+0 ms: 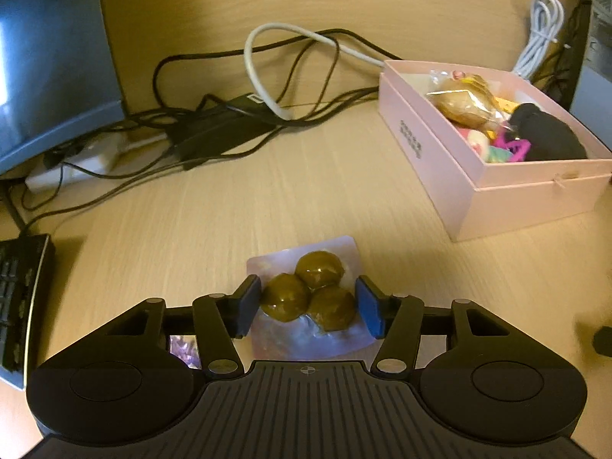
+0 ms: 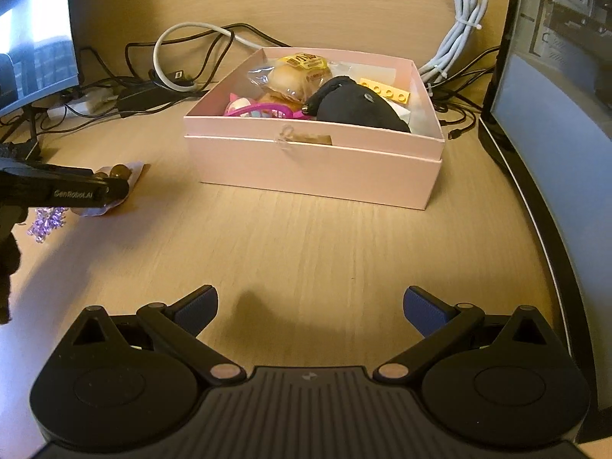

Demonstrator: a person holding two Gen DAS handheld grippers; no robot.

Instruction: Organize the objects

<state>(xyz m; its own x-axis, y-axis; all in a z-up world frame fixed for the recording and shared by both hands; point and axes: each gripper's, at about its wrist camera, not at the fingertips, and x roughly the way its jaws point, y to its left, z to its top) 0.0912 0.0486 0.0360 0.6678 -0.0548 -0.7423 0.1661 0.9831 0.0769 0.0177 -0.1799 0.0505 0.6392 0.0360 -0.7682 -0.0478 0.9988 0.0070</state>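
Observation:
A clear packet of three brown round sweets point(image 1: 309, 298) lies on the wooden desk point(image 1: 214, 222). My left gripper point(image 1: 308, 302) has its blue pads point(image 1: 248, 302) close on both sides of the packet, touching or nearly touching it. The packet also shows in the right wrist view point(image 2: 118, 172), partly behind the left gripper's body point(image 2: 65, 189). A pink box point(image 2: 313, 160) holds a wrapped bun, a black pouch, a yellow brick and pink items; it also shows in the left wrist view point(image 1: 493, 195). My right gripper point(image 2: 310, 306) is open and empty over the desk, in front of the box.
A tangle of black and white cables point(image 1: 267, 88) and a power adapter point(image 1: 214, 134) lie at the back. A monitor point(image 1: 46, 57) stands at the left and a keyboard point(image 1: 19, 298) by it. A purple crinkled item point(image 2: 48, 222) lies at the left. A computer case point(image 2: 554, 114) stands at the right.

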